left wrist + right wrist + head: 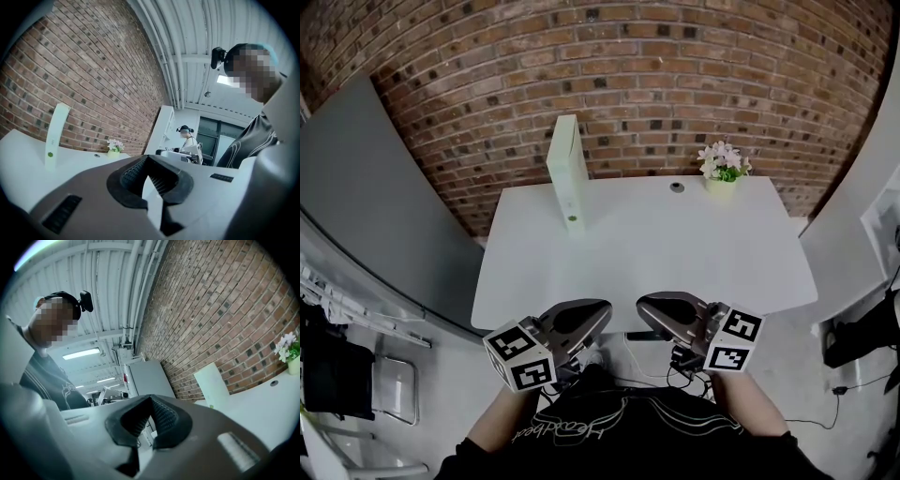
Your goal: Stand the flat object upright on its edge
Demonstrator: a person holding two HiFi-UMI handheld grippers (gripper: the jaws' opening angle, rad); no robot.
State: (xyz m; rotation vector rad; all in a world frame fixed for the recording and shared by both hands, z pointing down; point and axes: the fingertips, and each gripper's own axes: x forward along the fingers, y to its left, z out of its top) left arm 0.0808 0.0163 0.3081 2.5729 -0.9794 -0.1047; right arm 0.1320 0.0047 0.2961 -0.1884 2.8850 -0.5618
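Note:
A pale green flat binder (567, 173) stands upright on its edge at the back left of the white table (675, 253), close to the brick wall. It also shows in the left gripper view as the binder (55, 133) and in the right gripper view as the binder (213, 383). Both grippers hang in front of the table's near edge, far from it, with their tips turned toward each other. My left gripper (598, 311) (147, 160) is shut with nothing in it. My right gripper (647, 307) (150, 400) is shut and empty too.
A small pot of flowers (722, 167) stands at the back right of the table, with a round cable hole (677, 187) beside it. A grey panel (366, 216) rises on the left. Cables lie on the floor (825, 394) to the right.

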